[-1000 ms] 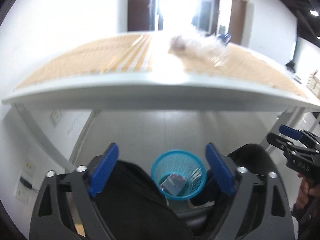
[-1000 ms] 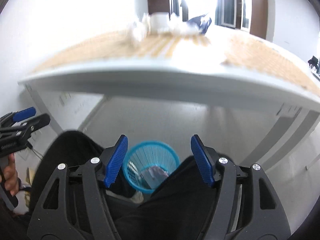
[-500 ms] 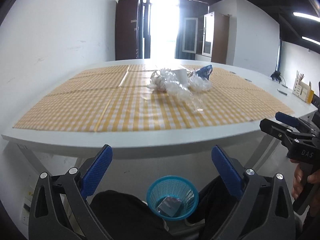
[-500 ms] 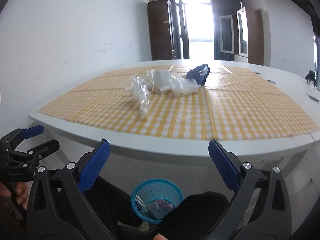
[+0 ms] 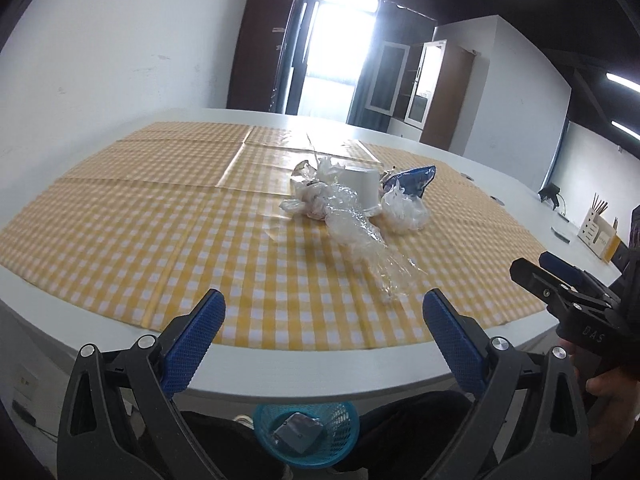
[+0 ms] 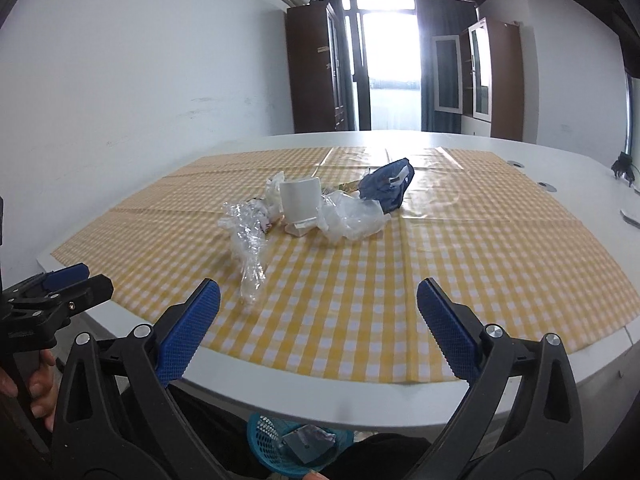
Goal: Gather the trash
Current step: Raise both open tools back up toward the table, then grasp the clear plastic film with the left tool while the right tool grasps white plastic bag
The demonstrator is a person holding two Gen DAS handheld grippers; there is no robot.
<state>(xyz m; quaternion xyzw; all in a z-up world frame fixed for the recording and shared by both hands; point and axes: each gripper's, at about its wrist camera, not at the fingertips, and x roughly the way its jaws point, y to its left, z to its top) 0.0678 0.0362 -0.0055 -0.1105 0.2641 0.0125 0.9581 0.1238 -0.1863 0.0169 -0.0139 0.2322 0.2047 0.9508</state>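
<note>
Trash pile sits mid-table (image 5: pixel 100 320) on the yellow checked cloth: white paper cup (image 5: pixel 363 190), apparently upside down, in the middle; crumpled clear plastic wrap (image 5: pixel 352 226) in front of it, stretching in a long twist toward the near edge; scrunched clear bag (image 5: pixel 404 210) just beside the cup; dark blue snack bag (image 5: pixel 414 178) behind, crumpled. Blue mesh bin (image 5: pixel 306 434) on the floor under the near table edge, silvery wrapper (image 5: pixel 298 434) lying inside.
</note>
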